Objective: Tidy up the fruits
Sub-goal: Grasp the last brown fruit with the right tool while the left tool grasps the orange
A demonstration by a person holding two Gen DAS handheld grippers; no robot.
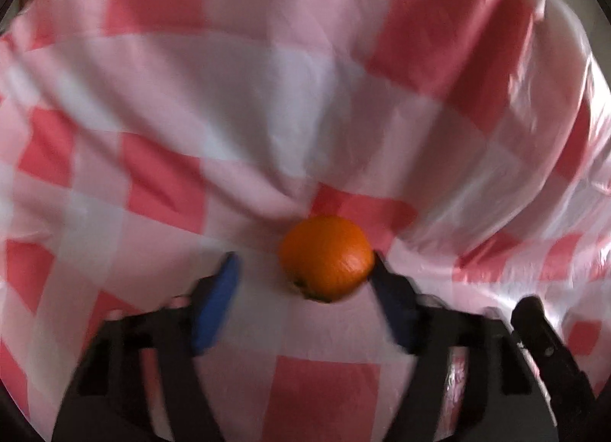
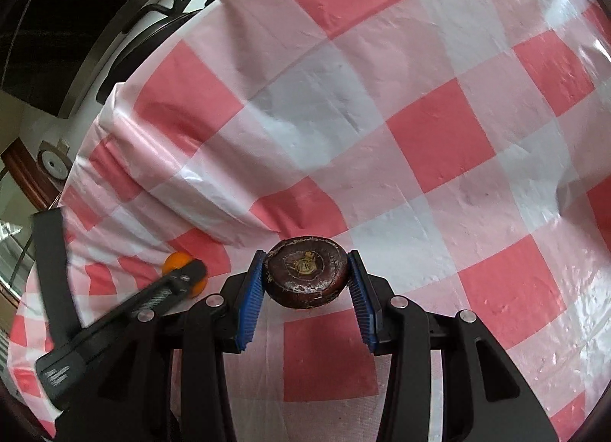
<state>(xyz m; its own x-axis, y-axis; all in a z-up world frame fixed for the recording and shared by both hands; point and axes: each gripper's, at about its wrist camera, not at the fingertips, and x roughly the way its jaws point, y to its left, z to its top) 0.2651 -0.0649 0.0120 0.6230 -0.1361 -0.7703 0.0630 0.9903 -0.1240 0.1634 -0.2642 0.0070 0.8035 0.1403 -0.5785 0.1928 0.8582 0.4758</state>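
Observation:
In the left wrist view an orange (image 1: 326,257) lies on the red and white checked cloth (image 1: 267,117), between my blue-padded fingers. My left gripper (image 1: 305,262) is open: the right finger touches the orange, the left finger stands clear of it. The view is blurred. In the right wrist view my right gripper (image 2: 305,260) is shut on a dark brown-purple round fruit (image 2: 307,276), with both blue pads against its sides. The left gripper (image 2: 183,278) and the orange (image 2: 177,262) show at the lower left, the orange partly hidden behind the finger.
The checked cloth (image 2: 420,136) covers the table and is wrinkled at the left. Beyond its far left edge are a white wall, a dark curved object (image 2: 160,22) and a round grey disc (image 2: 53,165). The right gripper's body (image 1: 542,335) shows at the lower right.

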